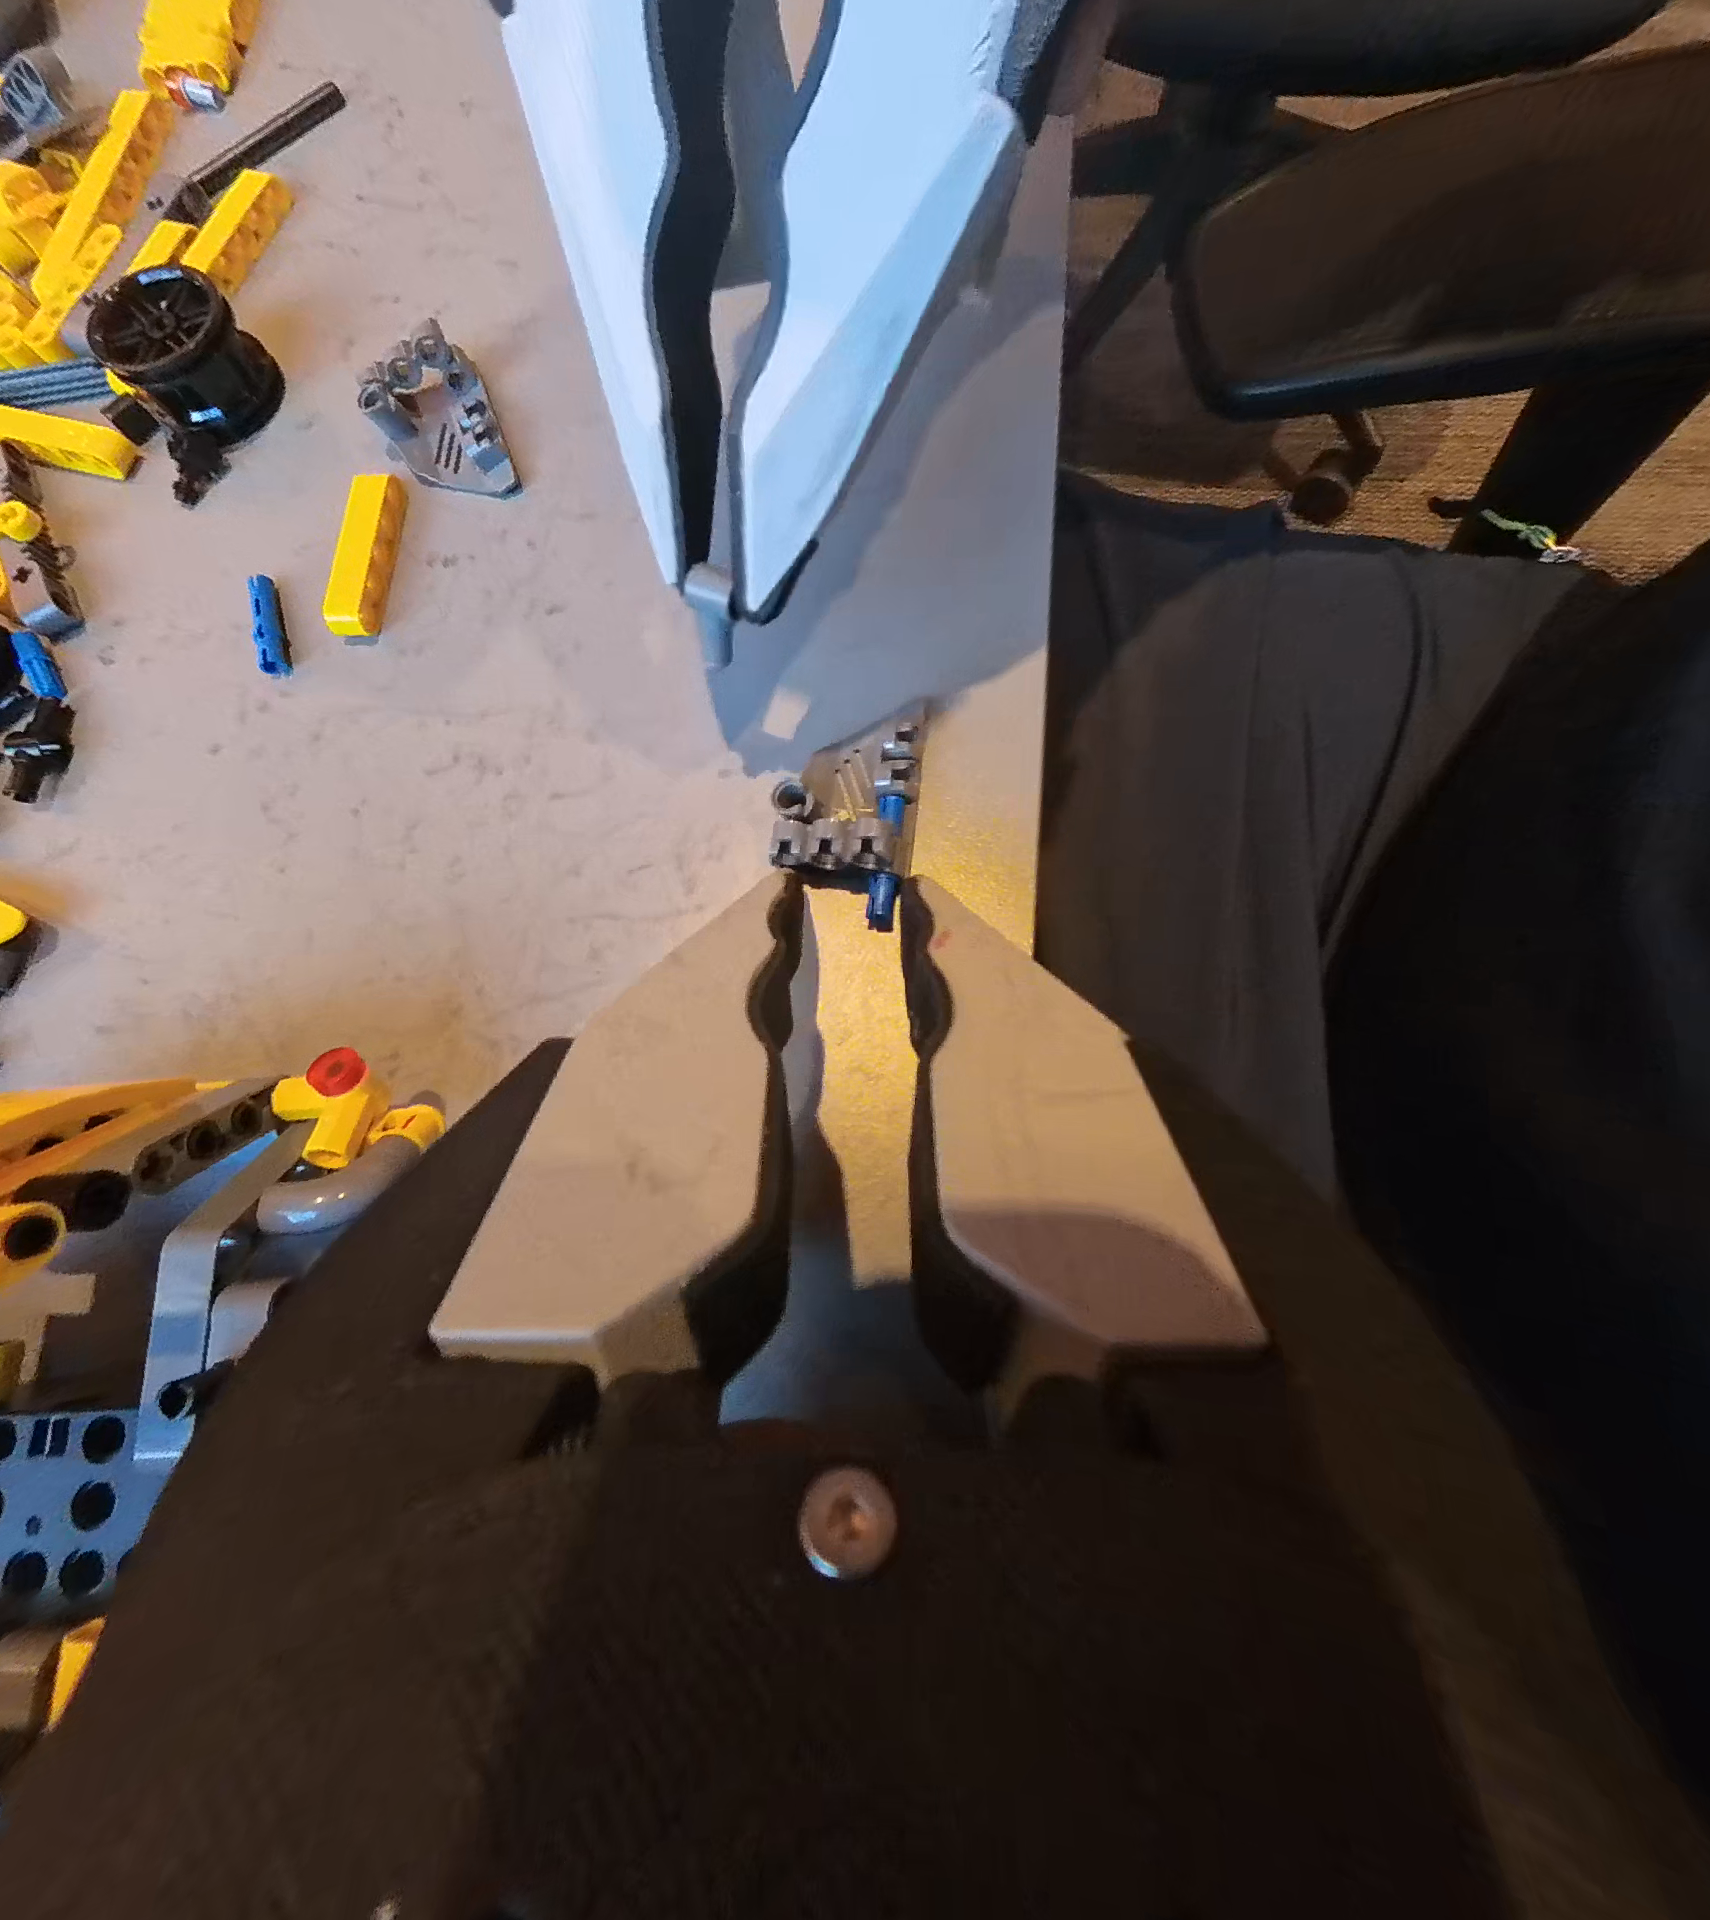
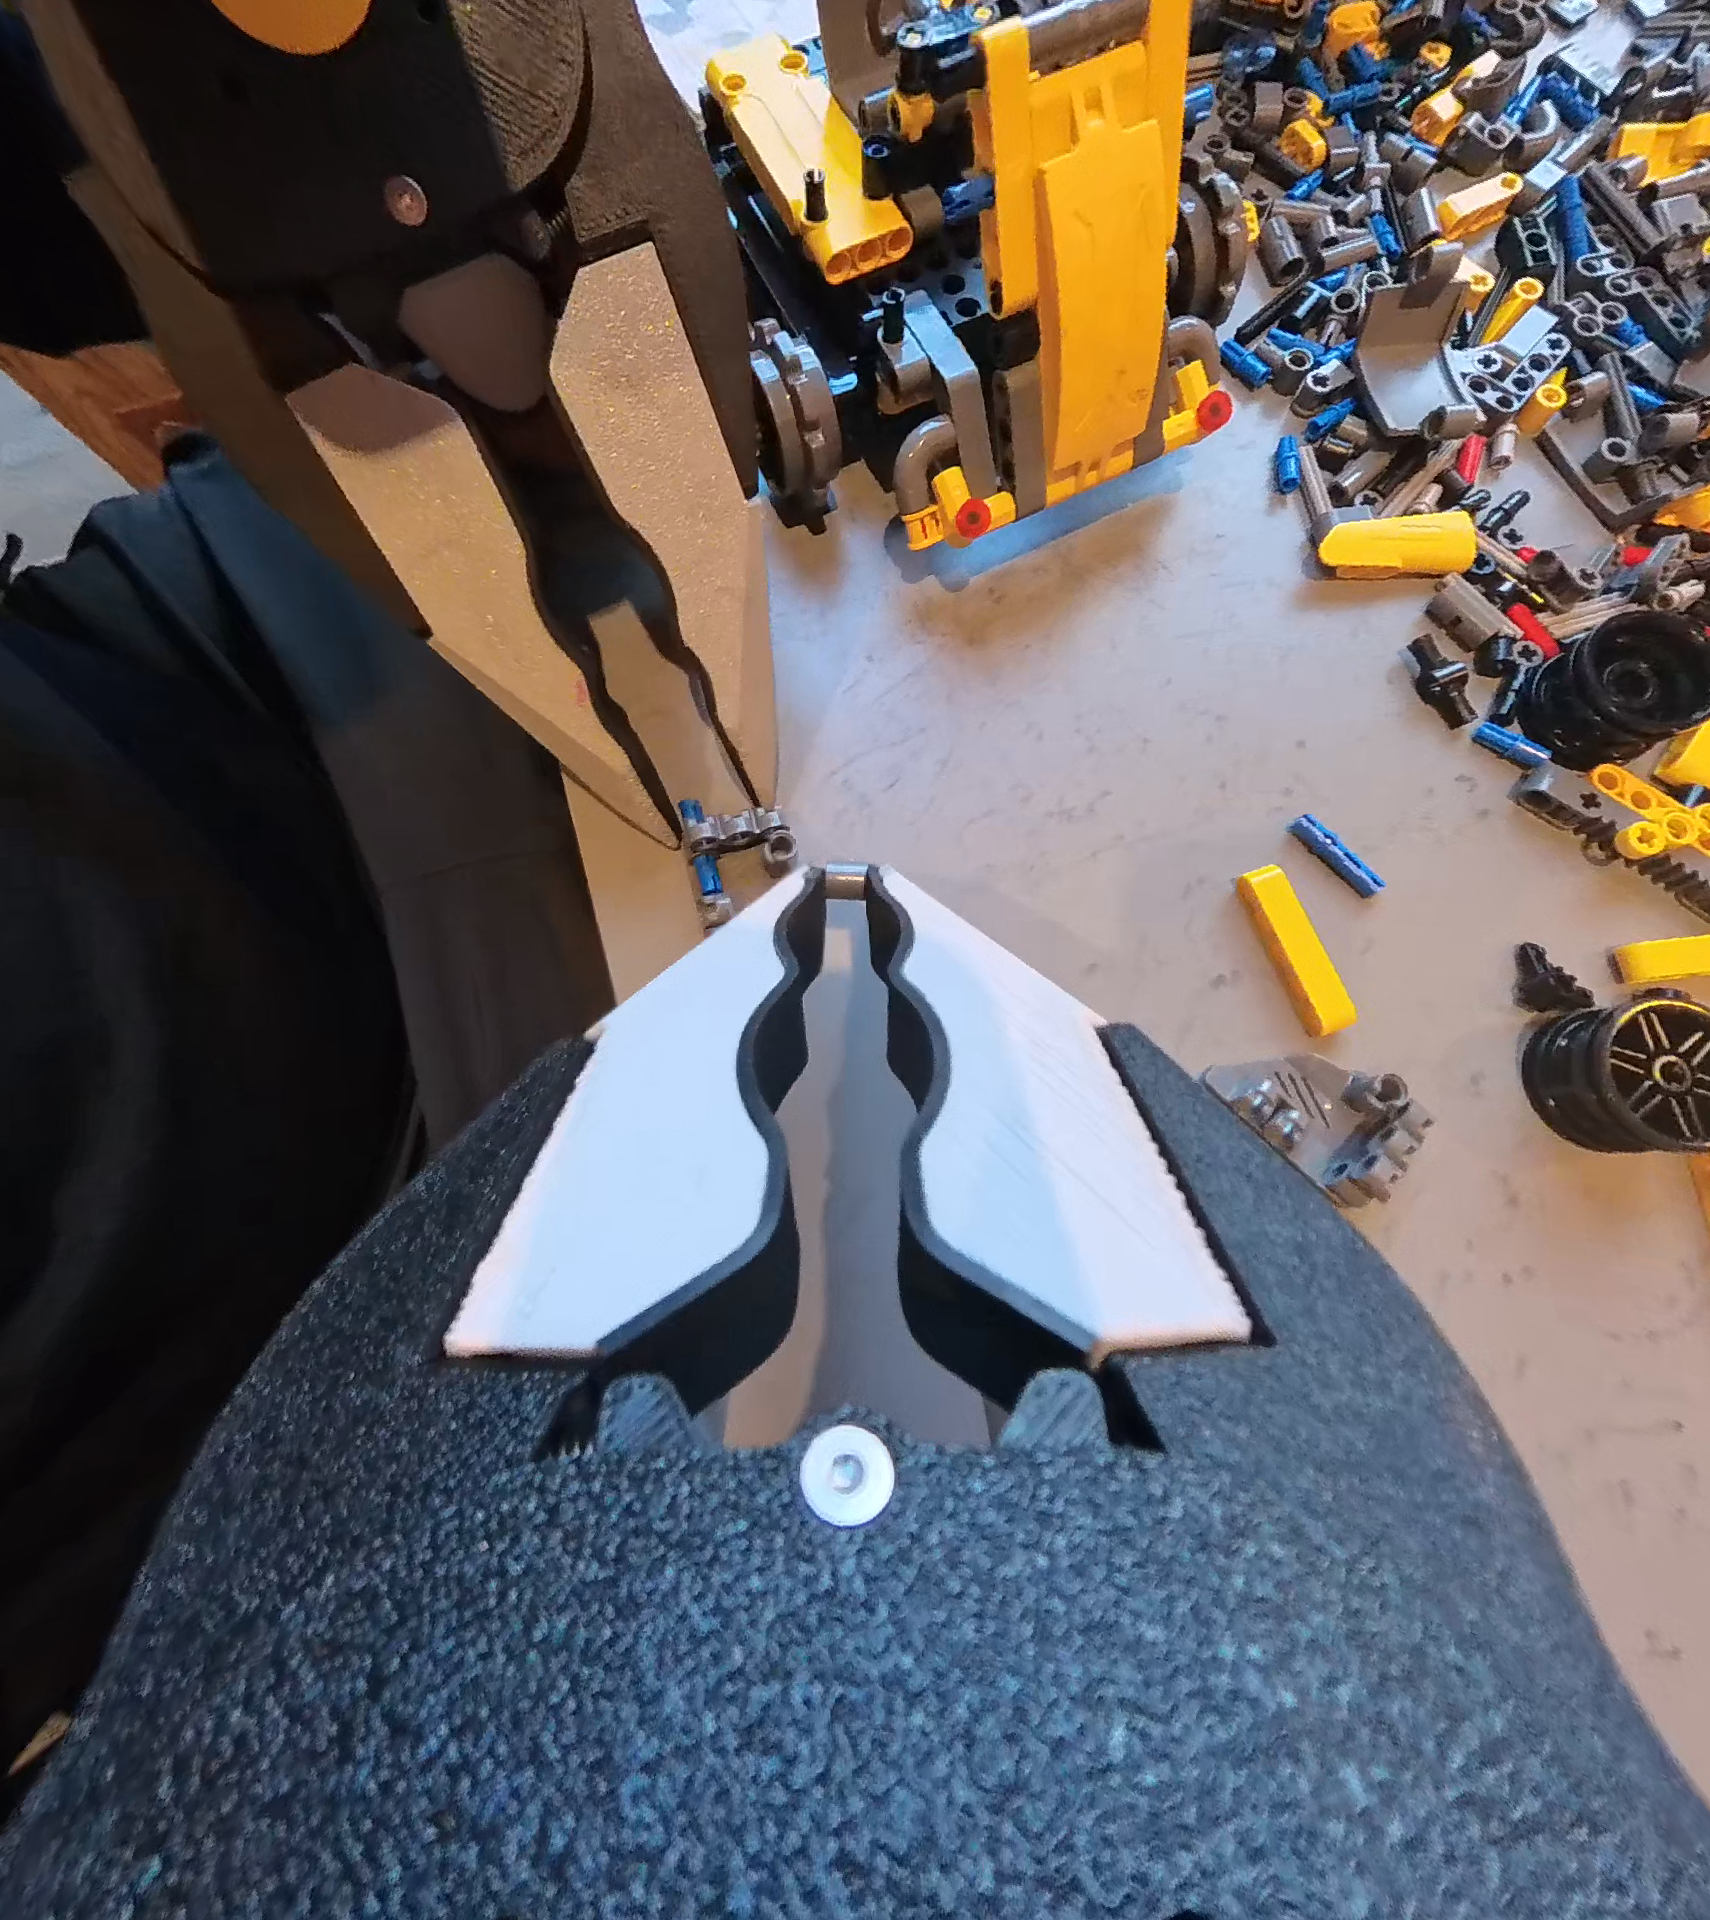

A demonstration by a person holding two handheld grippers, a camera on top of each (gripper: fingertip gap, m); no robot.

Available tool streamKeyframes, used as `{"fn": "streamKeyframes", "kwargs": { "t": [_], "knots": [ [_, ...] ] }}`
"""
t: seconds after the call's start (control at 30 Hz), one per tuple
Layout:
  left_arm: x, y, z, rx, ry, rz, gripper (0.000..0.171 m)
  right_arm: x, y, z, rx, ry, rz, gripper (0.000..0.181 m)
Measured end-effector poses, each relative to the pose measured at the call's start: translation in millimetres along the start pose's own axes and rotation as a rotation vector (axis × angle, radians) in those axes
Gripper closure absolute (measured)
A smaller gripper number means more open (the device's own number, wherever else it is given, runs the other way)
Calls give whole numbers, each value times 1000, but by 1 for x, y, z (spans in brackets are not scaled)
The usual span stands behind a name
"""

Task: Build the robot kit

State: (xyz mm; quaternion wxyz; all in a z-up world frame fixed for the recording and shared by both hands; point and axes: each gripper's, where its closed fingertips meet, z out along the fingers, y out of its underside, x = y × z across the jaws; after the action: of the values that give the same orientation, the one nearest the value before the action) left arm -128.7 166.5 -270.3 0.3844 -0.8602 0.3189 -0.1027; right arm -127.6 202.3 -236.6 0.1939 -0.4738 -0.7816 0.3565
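My left gripper (image 1: 851,888) has grey fingers and is shut on a small grey panel piece (image 1: 835,821) with blue pins in it, close to the table's edge. It also shows in the right wrist view (image 2: 721,826), with the panel piece (image 2: 737,831) at its tips. My right gripper (image 2: 846,883) has white fingers and is shut on a small grey connector (image 2: 846,876). Its tips are just short of the panel piece. In the left wrist view the right gripper (image 1: 726,603) comes down from above with the connector (image 1: 711,613) in its tips.
A yellow vehicle model (image 2: 1038,260) stands at the back of the pale table (image 2: 1038,779), with a heap of loose pieces (image 2: 1557,208) beside it. A yellow beam (image 2: 1292,951), a blue pin (image 2: 1334,854), a second grey panel (image 2: 1318,1127) and a black wheel (image 2: 1640,1081) lie nearby. A person's dark-clothed lap (image 1: 1350,935) is past the edge. Spacing between my two grippers at the tips: around 5 centimetres. The right tips stand about 15 centimetres off the black wheel (image 2: 1640,1081). My left wrist view (image 1: 186,330) looks at it from another angle.
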Motion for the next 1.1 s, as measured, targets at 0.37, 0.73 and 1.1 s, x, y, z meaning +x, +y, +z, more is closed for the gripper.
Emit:
{"fn": "streamKeyframes", "kwargs": {
  "t": [0.37, 0.73, 1.1],
  "knots": [
    [-1, 0, 0, 0, 5, -13, 154, -1, 1, 2, -28, 5, -10, 173],
    [3, -6, 7, -3, 45, -50, 153, -5, -3, -2, -80, -111, -32, 173],
    [7, -10, 11, -4, 79, -56, 140, -16, 5, 6, -189, -149, 40, 174]
  ]
}}
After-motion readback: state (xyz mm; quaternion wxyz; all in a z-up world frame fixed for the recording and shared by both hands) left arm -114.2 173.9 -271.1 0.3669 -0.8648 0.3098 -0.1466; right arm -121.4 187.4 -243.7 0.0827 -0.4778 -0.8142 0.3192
